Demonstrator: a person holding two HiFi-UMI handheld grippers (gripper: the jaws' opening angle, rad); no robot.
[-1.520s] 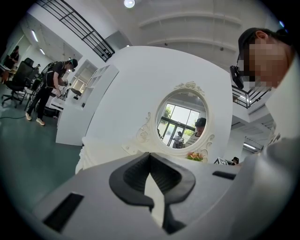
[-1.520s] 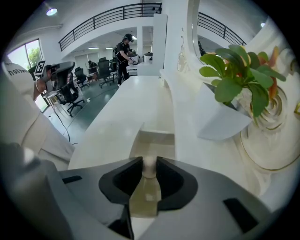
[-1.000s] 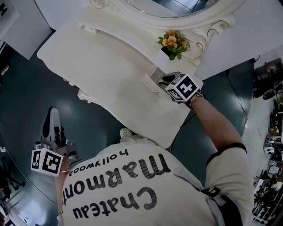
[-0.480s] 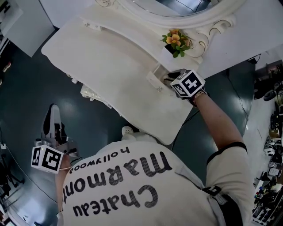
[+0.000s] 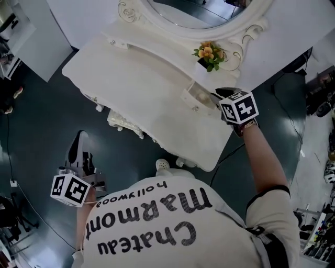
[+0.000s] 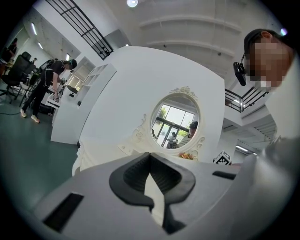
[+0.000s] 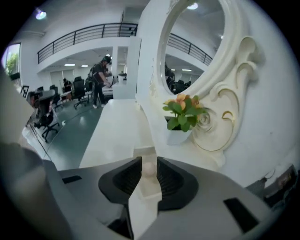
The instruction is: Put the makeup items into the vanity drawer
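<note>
A small white drawer (image 5: 198, 96) stands pulled out of the vanity below the flower pot, with its knob (image 5: 194, 109) on the front. My right gripper (image 5: 222, 96) hovers just right of the drawer, apart from it. Its jaws are closing, with a narrow gap between the pads. Through that gap in the right gripper view (image 7: 149, 164) I see the drawer box (image 7: 146, 187) and a small pale round thing (image 7: 148, 169) at it. My left gripper (image 5: 80, 140) hangs low at my left side over the floor, shut and empty (image 6: 157, 190). No other makeup items show.
The white vanity top (image 5: 141, 84) runs left from the drawer. An oval mirror (image 5: 199, 10) with a carved frame stands behind it. A pot of orange flowers (image 5: 209, 53) sits right above the drawer. Dark floor surrounds the vanity; people work in the background.
My right gripper has drawn back to the right, out of the drawer mouth. The head view has shifted so the vanity sits lower and further right. The left gripper stays at my side.
</note>
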